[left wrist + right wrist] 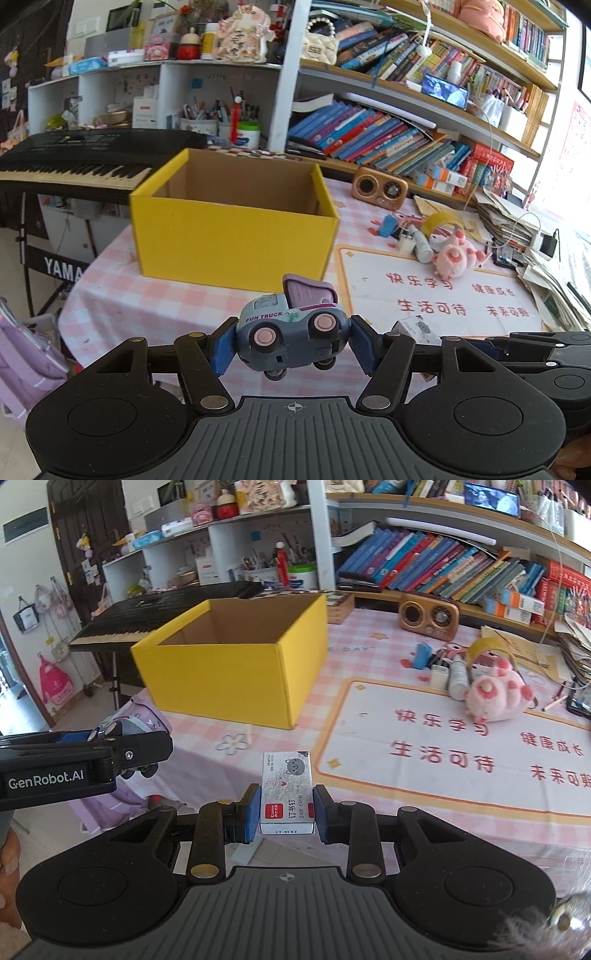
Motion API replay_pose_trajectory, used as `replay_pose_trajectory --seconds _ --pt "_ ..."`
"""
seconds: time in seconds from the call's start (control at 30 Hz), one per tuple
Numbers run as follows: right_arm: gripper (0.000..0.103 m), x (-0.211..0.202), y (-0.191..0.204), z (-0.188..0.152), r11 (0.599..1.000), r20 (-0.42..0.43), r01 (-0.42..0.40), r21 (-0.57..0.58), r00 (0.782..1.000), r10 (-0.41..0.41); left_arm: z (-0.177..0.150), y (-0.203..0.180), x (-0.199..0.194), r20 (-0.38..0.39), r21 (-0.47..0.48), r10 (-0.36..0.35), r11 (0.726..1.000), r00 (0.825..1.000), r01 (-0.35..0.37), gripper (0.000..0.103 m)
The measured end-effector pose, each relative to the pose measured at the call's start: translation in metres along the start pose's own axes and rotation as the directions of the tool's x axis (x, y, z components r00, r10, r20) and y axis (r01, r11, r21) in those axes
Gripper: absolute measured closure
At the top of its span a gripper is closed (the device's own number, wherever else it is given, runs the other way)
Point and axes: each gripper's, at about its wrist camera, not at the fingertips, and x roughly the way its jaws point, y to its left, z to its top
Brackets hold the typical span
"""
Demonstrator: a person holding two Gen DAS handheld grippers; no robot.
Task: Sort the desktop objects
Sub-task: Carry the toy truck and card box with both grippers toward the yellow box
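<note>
Left gripper [291, 345] pinches my toy truck [291, 332] w/ both pads, held above the tablecloth [147, 299]. Right gripper [287, 808] clamps a staple box [287, 794] btwn its pads. Yellow box [232, 221] sits open at 12 o'clock; pink plush [495, 698] at 2 o'clock.

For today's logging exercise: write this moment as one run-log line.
left gripper: holds toy truck | right gripper: holds staple box | yellow box: ahead
</note>
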Motion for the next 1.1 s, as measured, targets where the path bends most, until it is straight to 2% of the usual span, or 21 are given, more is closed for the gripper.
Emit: replay_pose_trajectory --seconds 0.6,1.1 --pt "0.075 0.014 0.053 0.010 0.994 -0.017 -0.065 -0.088 0.998 0.064 -0.003 0.052 -0.023 0.037 -0.075 0.061 0.995 0.997 -0.058 0.040" --pt "0.075 0.024 0.065 0.023 0.988 -0.017 -0.094 -0.126 0.996 0.093 -0.001 0.063 -0.023 0.047 -0.101 0.093 0.991 0.995 -0.088 0.040"
